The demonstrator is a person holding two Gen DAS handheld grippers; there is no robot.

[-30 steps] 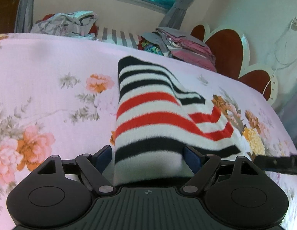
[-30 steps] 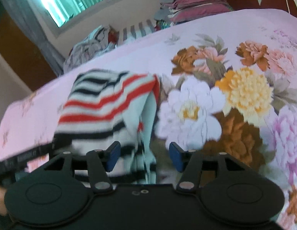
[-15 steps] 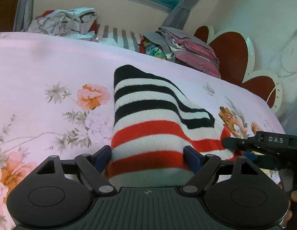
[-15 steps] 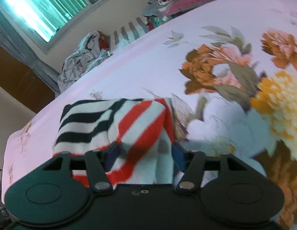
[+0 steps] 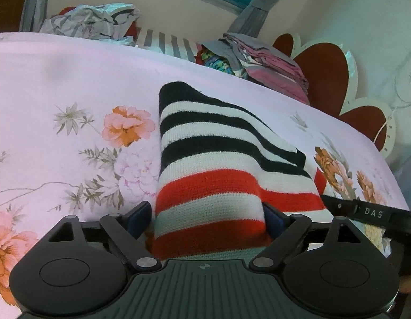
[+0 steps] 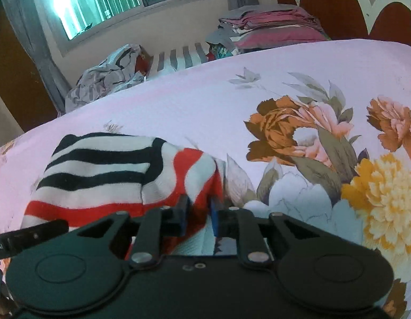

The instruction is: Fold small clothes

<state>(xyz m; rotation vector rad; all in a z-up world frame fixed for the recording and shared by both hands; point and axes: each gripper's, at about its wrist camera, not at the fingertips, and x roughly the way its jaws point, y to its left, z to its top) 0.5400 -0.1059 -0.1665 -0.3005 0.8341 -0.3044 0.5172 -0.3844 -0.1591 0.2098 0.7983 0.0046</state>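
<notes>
A pink floral bedsheet (image 5: 72,85) fills the left wrist view, with folded laundry (image 5: 269,63) stacked by the headboard. The striped garment (image 5: 213,170) lies on it, running between the left gripper (image 5: 208,212), whose jaws have just widened and stand apart around the cloth.

In the right wrist view the right gripper (image 6: 198,212) has just been closing and pinches the garment's red-and-white edge (image 6: 197,175) between its 2 blue pads.

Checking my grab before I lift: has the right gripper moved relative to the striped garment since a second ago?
Yes. The right gripper came left off the flowered bedsheet onto the red, white and black striped knit garment; its jaws have just been closing and now pinch a red-striped fold.
</notes>
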